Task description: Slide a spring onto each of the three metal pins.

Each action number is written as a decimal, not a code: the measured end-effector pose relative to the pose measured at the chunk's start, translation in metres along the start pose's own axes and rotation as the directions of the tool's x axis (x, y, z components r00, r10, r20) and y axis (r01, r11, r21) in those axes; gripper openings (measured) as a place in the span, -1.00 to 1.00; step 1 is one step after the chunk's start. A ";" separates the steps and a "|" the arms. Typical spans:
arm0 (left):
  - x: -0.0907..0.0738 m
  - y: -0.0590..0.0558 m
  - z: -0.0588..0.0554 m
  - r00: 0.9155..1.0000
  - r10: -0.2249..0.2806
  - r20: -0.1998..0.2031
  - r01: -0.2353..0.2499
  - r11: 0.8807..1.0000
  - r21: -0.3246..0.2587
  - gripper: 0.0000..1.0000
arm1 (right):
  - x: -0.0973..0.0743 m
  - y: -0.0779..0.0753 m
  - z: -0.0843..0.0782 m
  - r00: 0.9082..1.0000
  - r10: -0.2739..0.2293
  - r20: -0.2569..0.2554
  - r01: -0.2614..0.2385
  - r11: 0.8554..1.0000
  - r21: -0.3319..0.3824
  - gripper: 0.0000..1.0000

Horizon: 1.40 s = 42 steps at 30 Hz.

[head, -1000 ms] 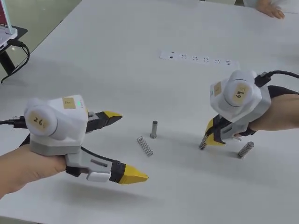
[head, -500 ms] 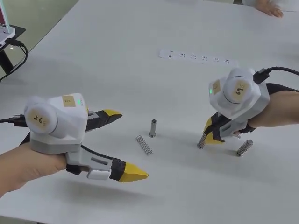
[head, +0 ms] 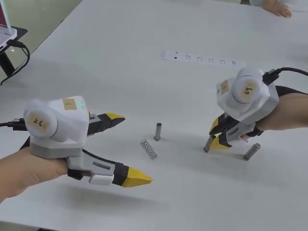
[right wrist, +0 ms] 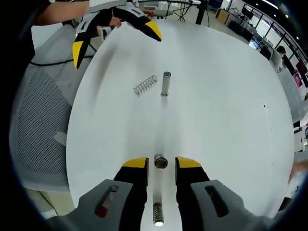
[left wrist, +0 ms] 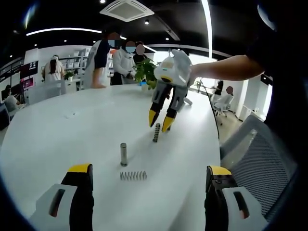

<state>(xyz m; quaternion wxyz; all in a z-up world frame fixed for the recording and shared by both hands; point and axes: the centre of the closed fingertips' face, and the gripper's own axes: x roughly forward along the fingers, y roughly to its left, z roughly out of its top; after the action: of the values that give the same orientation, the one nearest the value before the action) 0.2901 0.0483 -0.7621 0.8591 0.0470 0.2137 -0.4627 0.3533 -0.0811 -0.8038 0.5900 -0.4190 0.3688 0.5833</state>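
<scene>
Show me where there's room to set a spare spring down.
Free table stretches between the power strip and the bare pin. Crowded: the band from the left gripper past the loose spring to the right gripper, the upright spring and the leaning spring.

White left tool (head: 135,148), right tool (head: 217,137), yellow-tipped black jaws, black cables

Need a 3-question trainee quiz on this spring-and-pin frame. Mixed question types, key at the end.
1. True or false: the middle pin already carries a spring.
2. The left gripper has its fingers: A) open, holding nothing; B) shut on a spring; C) shut on a pin.
3. Which gripper has its fingers either side of a spring-covered pin?

Key: 1 false; 2 A; 3 the right gripper.
</scene>
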 end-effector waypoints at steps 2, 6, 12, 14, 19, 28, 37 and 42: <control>0.000 0.000 0.000 1.000 -0.002 -0.001 0.002 1.000 0.000 0.89 | -0.002 0.001 0.002 1.000 0.004 0.014 -0.004 1.000 0.014 -0.56; 0.001 0.000 0.001 1.000 0.001 0.001 -0.001 1.000 -0.001 0.89 | -0.004 0.002 0.002 0.999 0.003 0.038 -0.004 0.999 0.038 -0.54; 0.003 -0.001 0.004 1.000 0.000 0.010 0.000 1.000 -0.002 0.90 | -0.007 0.005 0.004 0.996 -0.011 0.093 0.002 0.996 0.093 -0.43; 0.003 -0.001 0.004 1.000 0.001 0.010 -0.001 1.000 -0.001 0.90 | -0.009 0.005 0.005 0.994 -0.022 0.109 0.011 0.995 0.103 -0.38; 0.003 -0.002 0.005 1.000 -0.001 0.012 0.001 1.000 0.001 0.91 | -0.014 0.004 0.009 0.986 -0.050 0.158 0.027 0.989 0.147 -0.30; -0.001 -0.002 0.008 1.000 0.002 0.026 -0.002 1.000 -0.005 0.92 | -0.027 0.004 0.016 0.966 -0.122 0.230 0.080 0.980 0.184 -0.21; 0.000 -0.002 0.009 1.000 -0.001 0.023 0.001 1.000 0.001 0.92 | -0.037 0.007 0.018 0.942 -0.170 0.290 0.097 0.963 0.251 -0.09; -0.001 -0.001 0.009 1.000 -0.001 0.020 0.001 1.000 0.004 0.92 | -0.036 0.011 0.009 0.937 -0.192 0.292 0.110 0.955 0.277 -0.09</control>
<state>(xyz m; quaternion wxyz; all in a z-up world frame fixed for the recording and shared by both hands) 0.2913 0.0458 -0.7537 0.8608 0.0441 0.2040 -0.4642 0.3402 -0.0864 -0.7677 0.7340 -0.2676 0.3083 0.5428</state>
